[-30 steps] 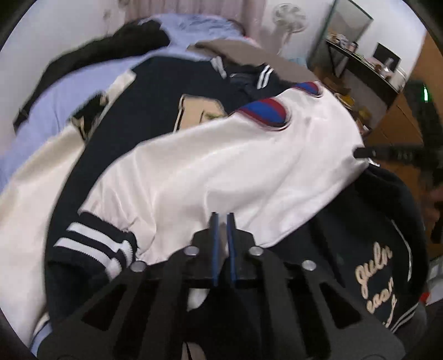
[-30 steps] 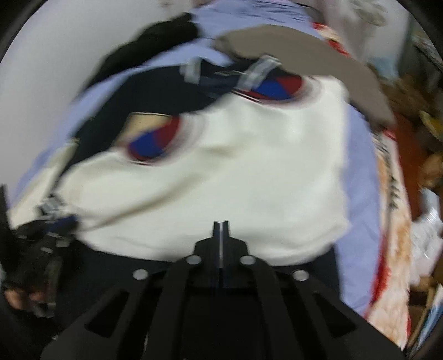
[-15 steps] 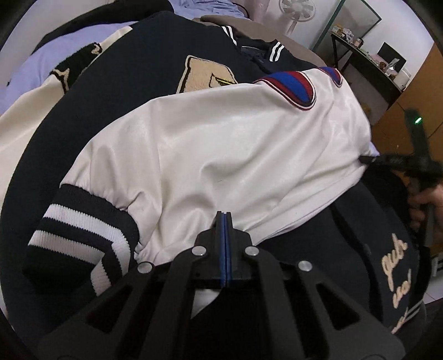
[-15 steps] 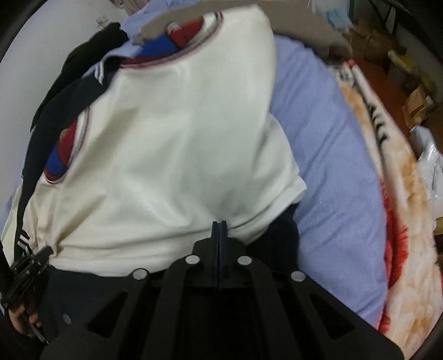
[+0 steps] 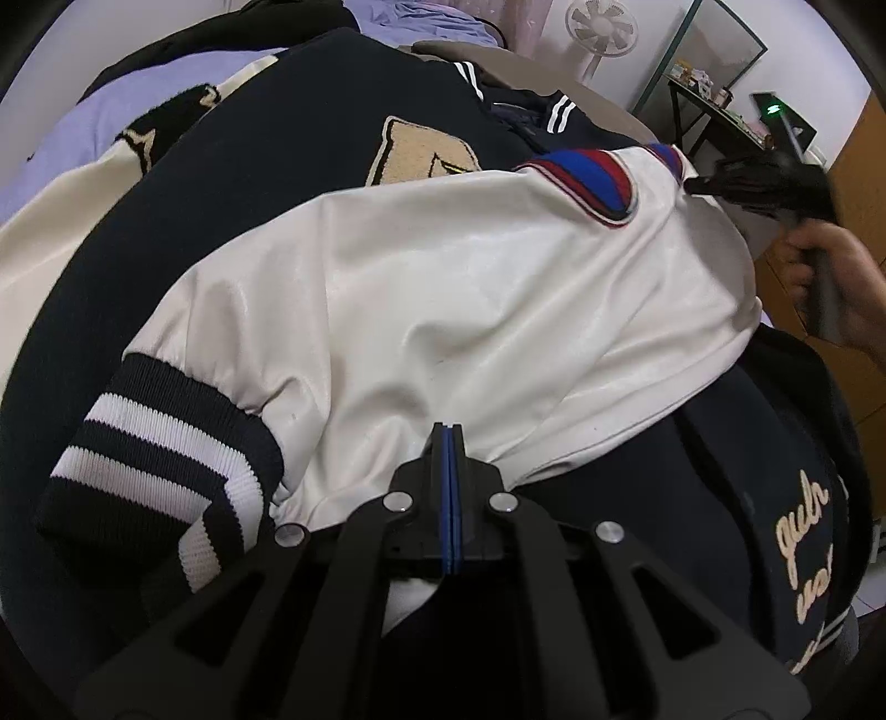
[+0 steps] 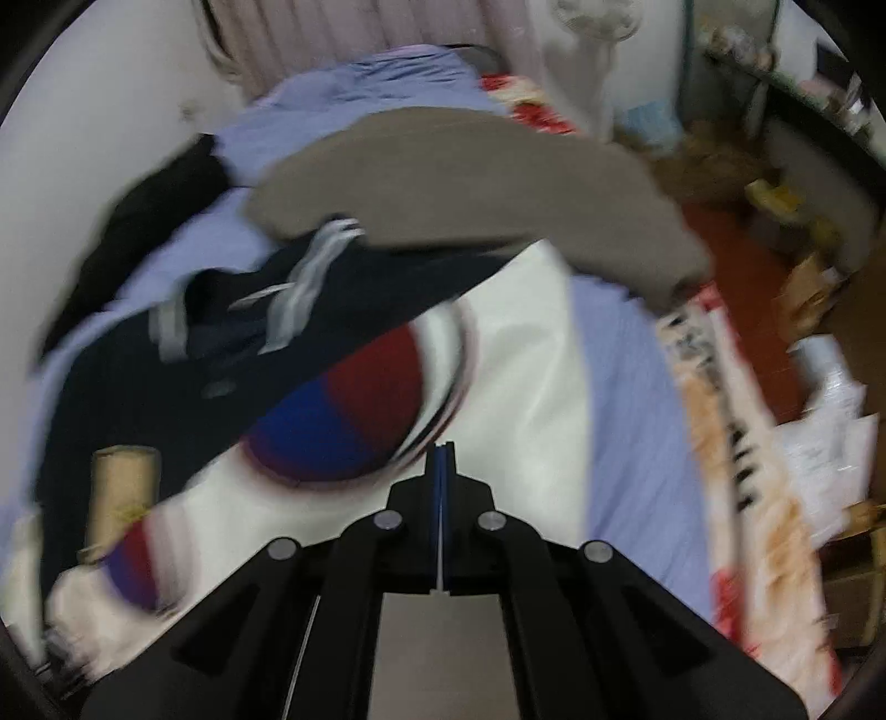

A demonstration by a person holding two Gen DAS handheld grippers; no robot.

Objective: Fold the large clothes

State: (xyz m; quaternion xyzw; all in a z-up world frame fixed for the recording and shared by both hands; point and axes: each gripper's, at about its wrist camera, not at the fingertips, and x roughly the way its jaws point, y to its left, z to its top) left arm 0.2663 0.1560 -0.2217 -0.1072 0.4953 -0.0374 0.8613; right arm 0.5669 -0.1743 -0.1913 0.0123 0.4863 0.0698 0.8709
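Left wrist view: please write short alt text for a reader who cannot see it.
The left gripper, fingers shut, pinches the cream sleeve of a navy varsity jacket lying on a bed. At right, the right gripper meets the sleeve's shoulder end.

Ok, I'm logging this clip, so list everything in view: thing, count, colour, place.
varsity jacket: 1, navy body, cream sleeves, spread on the bed
folded sleeve: 1, cream, striped cuff, lying across the jacket
bed sheet: 1, lavender, under the jacket
brown garment: 1, beyond the collar
black garment: 1, far left
fan: 1, white, by the wall
left gripper: shut on the sleeve hem
right gripper: shut, at the sleeve's shoulder
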